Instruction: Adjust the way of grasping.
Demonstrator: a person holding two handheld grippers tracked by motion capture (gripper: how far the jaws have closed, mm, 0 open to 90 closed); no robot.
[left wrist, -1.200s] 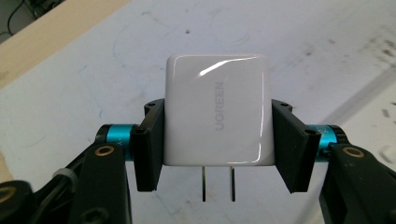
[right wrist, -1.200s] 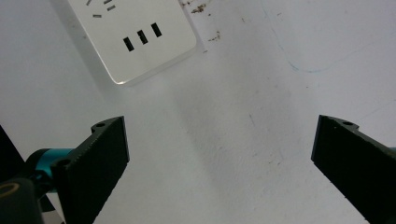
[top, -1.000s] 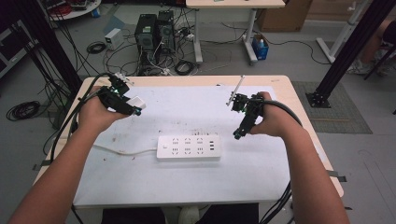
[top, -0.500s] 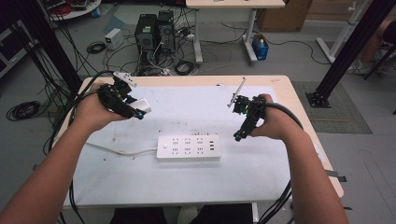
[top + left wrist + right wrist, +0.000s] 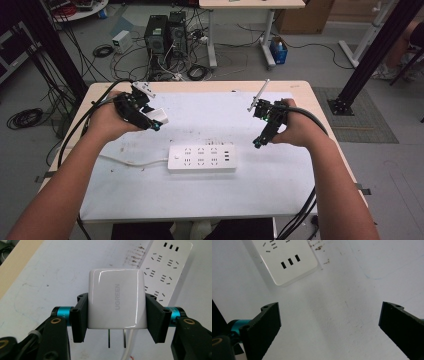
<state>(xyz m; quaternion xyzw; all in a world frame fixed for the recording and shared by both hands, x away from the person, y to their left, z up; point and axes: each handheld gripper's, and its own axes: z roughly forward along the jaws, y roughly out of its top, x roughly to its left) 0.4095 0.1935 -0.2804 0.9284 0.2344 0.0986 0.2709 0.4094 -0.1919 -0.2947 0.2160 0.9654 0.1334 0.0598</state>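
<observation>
So the left hand-held gripper (image 5: 116, 322) is clenched on a white UGREEN charger (image 5: 116, 300), pads pressing its two side faces, with the two flat prongs (image 5: 117, 338) poking out the near end toward the hand. It hangs in the air over the far-left part of the desk (image 5: 300, 87), near the left edge. The power strip (image 5: 201, 158) lies flat around the middle of the desk, toward the near edge, its cord (image 5: 132, 161) trailing off left. The right hand-held gripper (image 5: 329, 327) is released, jaws wide apart with nothing between them, hovering just off the strip's USB end.

If the plan is plugging it in, I'd say the trick is to swing the prongs around to point straight down at a two-slot socket, line them up square before pushing, and let the free gripper pin the strip so it doesn't skate. Keep the squeeze even, that glossy shell looks slippery.
</observation>
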